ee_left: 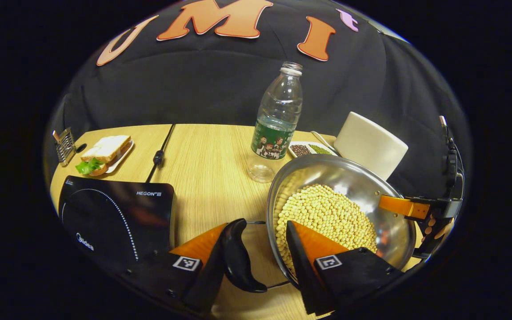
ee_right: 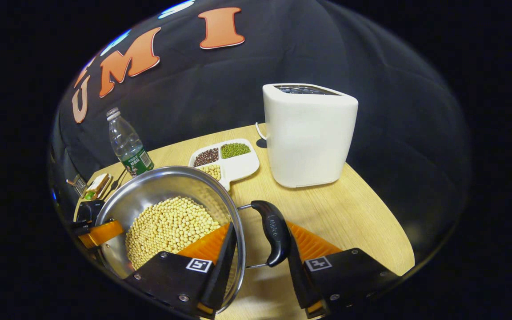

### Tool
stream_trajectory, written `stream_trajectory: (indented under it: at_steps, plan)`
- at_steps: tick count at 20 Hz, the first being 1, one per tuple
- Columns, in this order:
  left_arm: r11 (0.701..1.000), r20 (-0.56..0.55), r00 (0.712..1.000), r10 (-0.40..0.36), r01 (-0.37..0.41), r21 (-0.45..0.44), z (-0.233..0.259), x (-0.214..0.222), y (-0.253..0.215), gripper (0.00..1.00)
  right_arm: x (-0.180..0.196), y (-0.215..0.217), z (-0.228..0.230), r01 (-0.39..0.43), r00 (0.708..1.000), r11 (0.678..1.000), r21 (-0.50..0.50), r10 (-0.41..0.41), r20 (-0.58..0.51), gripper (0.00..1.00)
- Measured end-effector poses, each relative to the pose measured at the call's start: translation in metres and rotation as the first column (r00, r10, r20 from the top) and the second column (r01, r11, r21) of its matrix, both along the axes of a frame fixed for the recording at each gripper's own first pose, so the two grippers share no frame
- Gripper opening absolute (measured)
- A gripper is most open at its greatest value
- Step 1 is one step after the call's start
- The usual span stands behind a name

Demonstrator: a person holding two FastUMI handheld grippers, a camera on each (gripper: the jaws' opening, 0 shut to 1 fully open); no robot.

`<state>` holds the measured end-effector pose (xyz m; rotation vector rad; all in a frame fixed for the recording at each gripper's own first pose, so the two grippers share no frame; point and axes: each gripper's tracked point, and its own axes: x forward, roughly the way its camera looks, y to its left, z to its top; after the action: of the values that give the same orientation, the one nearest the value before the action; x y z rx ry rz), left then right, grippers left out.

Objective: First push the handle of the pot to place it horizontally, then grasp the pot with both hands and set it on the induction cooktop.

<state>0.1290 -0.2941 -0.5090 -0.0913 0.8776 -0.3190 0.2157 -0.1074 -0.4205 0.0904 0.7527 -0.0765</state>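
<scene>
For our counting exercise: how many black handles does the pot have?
2. One handle sits between the left tongs on the pot; the other handle sits opposite, between the right tongs.

The pot right of centre in the left gripper view is shiny silver and holds pale yellow beans; its handles are glossy black. The bench is light wood with fine grain. At lower left the cooktop is black with a dotted white ring. Each claw has orange ribbed fingers and black-and-white square markers. At upper right in the right gripper view the toaster is cream.
</scene>
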Motion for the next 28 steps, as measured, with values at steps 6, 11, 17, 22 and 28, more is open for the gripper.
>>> stream_trajectory:
  at_steps: [6,11,17,22,28]
  plan:
    - [0.998,-0.053,0.997,0.060,-0.059,0.021,-0.006,-0.001,0.005,0.67,-0.018,0.003,0.004,0.094,0.995,0.994,0.062,-0.091,-0.040,0.46]
    - [0.998,-0.018,0.998,0.056,-0.056,-0.025,0.034,-0.010,0.016,0.63,-0.044,0.009,0.046,0.129,0.992,0.989,0.065,-0.128,-0.011,0.45]
    - [0.996,0.071,0.994,0.088,-0.085,-0.036,0.106,-0.007,0.068,0.64,-0.055,0.061,0.103,0.079,0.995,0.994,0.080,-0.084,0.062,0.45]
    - [0.992,0.099,0.987,0.126,-0.123,-0.035,0.140,-0.013,0.116,0.62,-0.065,0.105,0.133,0.035,0.995,0.996,0.082,-0.043,0.091,0.45]
    - [0.985,0.132,0.976,0.172,-0.172,-0.016,0.168,-0.017,0.178,0.64,-0.071,0.167,0.143,-0.022,0.995,0.994,0.106,0.011,0.103,0.45]
